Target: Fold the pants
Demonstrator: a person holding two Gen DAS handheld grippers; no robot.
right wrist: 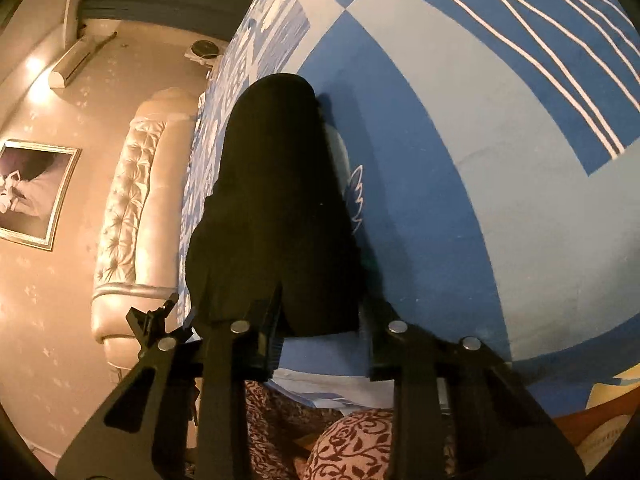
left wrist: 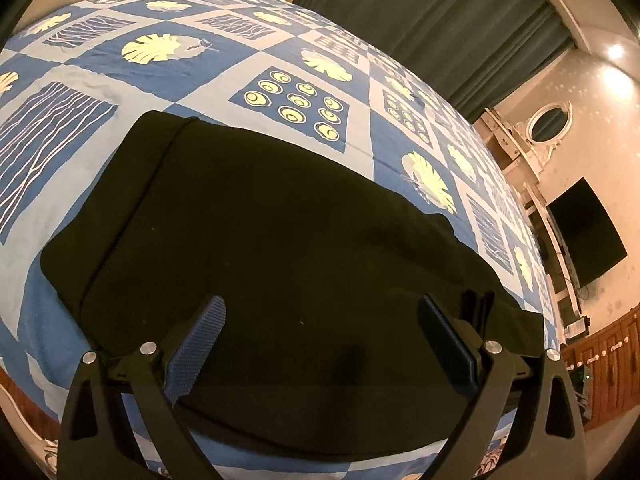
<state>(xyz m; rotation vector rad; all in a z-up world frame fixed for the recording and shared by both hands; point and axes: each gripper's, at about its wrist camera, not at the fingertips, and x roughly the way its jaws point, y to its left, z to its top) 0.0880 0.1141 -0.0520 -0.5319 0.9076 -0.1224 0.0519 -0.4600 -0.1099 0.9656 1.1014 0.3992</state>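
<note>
Black pants [left wrist: 260, 232] lie folded flat on a blue patterned bedspread [left wrist: 168, 68]. My left gripper [left wrist: 320, 320] is open, its blue pads [left wrist: 200, 340] spread wide just above the near edge of the pants, holding nothing. In the right wrist view the pants [right wrist: 276, 200] appear as a dark bundle, with their near end between the fingers of my right gripper [right wrist: 320, 320]. The jaws stand apart with the cloth between them; the fingertips are hidden in the dark cloth, so I cannot tell if they pinch it.
The bedspread [right wrist: 480, 160] covers a large bed with a padded cream headboard [right wrist: 128, 200]. Dark curtains [left wrist: 440, 28], a wall TV [left wrist: 584, 232], a wooden cabinet [left wrist: 608, 364] and a framed picture [right wrist: 32, 192] surround the bed. A patterned cloth [right wrist: 352, 444] lies below my right gripper.
</note>
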